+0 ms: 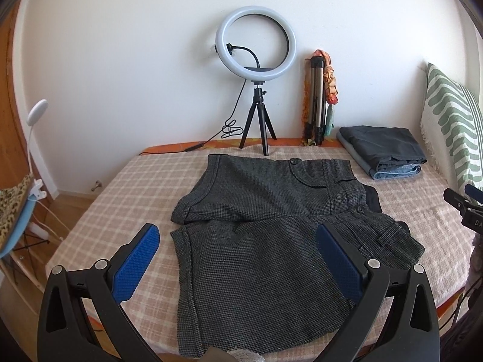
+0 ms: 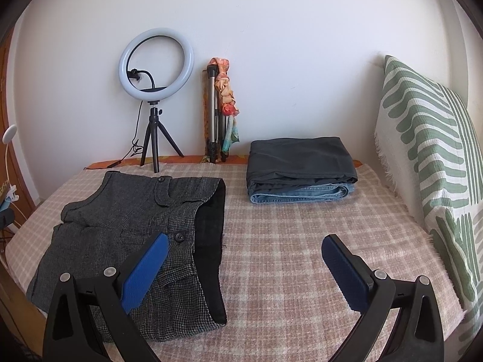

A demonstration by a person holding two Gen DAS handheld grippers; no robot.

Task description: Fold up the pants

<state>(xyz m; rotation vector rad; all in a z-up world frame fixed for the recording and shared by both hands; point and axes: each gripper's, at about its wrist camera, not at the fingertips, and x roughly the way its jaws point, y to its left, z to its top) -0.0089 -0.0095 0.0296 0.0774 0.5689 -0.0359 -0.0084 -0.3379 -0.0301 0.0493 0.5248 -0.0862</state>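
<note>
Grey checked short pants (image 1: 265,235) lie flat on the plaid bedspread (image 1: 120,199), waistband to the right, legs to the left. My left gripper (image 1: 238,235) is open and empty, held above the near leg. In the right wrist view the pants (image 2: 126,229) lie at the left, with their dark inner waistband showing. My right gripper (image 2: 244,250) is open and empty, above the bedspread (image 2: 286,241) just right of the waistband. Part of the right gripper (image 1: 465,208) shows at the right edge of the left wrist view.
A stack of folded dark trousers and jeans (image 2: 299,169) lies at the back of the bed. A ring light on a small tripod (image 2: 155,96) and a folded tripod (image 2: 215,111) stand by the wall. A green patterned pillow (image 2: 428,163) leans at the right.
</note>
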